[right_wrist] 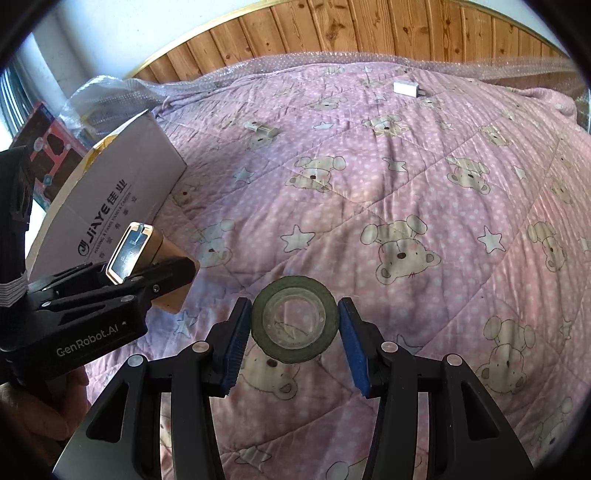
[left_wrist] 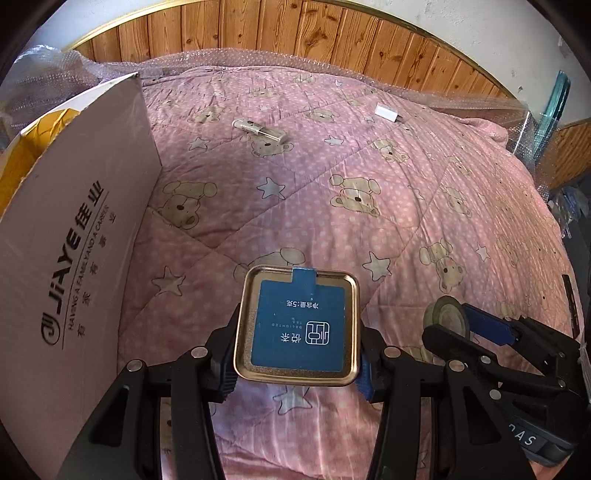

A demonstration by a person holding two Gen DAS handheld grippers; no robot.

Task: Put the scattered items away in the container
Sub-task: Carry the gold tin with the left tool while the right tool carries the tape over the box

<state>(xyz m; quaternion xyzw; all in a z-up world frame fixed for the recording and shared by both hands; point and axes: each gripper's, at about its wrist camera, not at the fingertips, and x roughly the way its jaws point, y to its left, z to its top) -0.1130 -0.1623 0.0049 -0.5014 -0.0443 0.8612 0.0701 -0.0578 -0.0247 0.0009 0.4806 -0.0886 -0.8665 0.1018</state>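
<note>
- left hand-held gripper (left_wrist: 297,360) clamped on a gold tin (left_wrist: 297,325) with a blue label, blue pads tight against both sides, tin lifted clear of the quilt (left_wrist: 332,221)
- same tin in the right wrist view (right_wrist: 147,258), sticking forward out of the left hand-held gripper (right_wrist: 122,273), just in front of the cardboard box (right_wrist: 122,192)
- right hand-held gripper (right_wrist: 295,345) around a roll of dark tape (right_wrist: 295,319); left pad touches the roll's edge, right pad looks just at it (cannot tell if it is really pinched, contact too fine to see)
- left wrist view shows the tape roll (left_wrist: 447,317) on edge at the right hand-held gripper's (left_wrist: 476,325) tips, blue pad behind it
- cardboard box (left_wrist: 74,258) stands at the left of the bed, printed JIAYE, open top with yellow flaps inside, near the tin
- small clear-and-white object (left_wrist: 258,129) lies on the quilt far ahead, well apart from both grippers (could be a USB stick, too small to tell)
- white charger plug (left_wrist: 388,110) lies further right near the quilt's far edge, also seen from the right wrist (right_wrist: 408,89)
- bubble wrap (left_wrist: 258,59) along the far edge of the bed, wood-panel wall (left_wrist: 332,29) behind
- person's hand (right_wrist: 44,417) at lower left under the left tool
</note>
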